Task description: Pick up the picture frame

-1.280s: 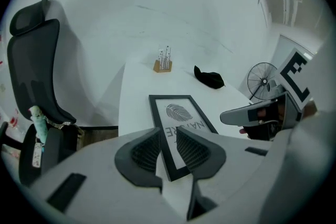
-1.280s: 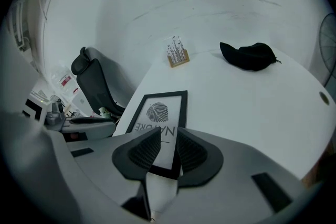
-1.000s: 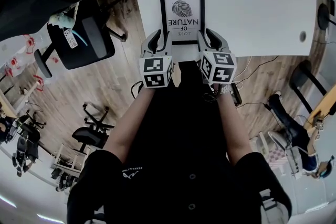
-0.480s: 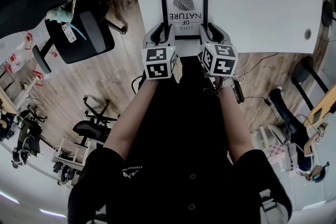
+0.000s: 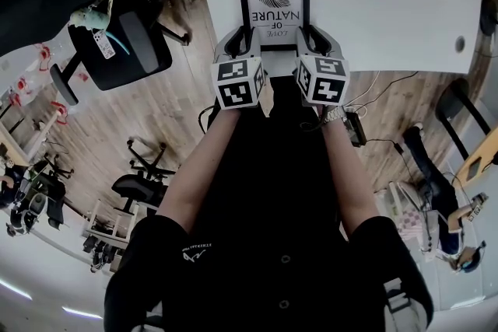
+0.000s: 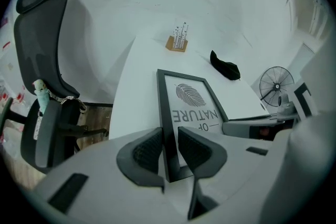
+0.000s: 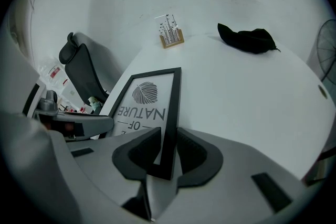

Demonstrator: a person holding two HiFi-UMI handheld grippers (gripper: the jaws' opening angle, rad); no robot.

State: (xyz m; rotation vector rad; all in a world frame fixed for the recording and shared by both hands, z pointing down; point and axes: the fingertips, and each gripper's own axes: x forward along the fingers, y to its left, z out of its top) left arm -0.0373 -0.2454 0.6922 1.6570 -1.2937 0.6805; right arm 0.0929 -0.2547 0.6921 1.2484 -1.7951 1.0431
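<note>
The picture frame [image 5: 273,0] lies flat on the white counter [image 5: 373,19], print side up, with its lower end close to the counter's near edge and just in front of the person. Both grippers have it at the two near corners. The left gripper [image 6: 169,139] straddles the frame's left rail, and its pads appear to pinch that rail from both sides. The right gripper [image 7: 167,152] straddles the right rail. Its jaws have just been closing with the rail between them, and the pads now look pressed against it.

The step in hand seems to be securing the grip, and the lift has not visibly begun. The next move probably calls for raising both grippers together and evenly, so that the frame stays level and slips out of neither pinch.

Farther back on the counter, well clear of the frame, are a black cloth bundle [image 7: 247,38] and a small wooden stand [image 7: 171,34].
</note>
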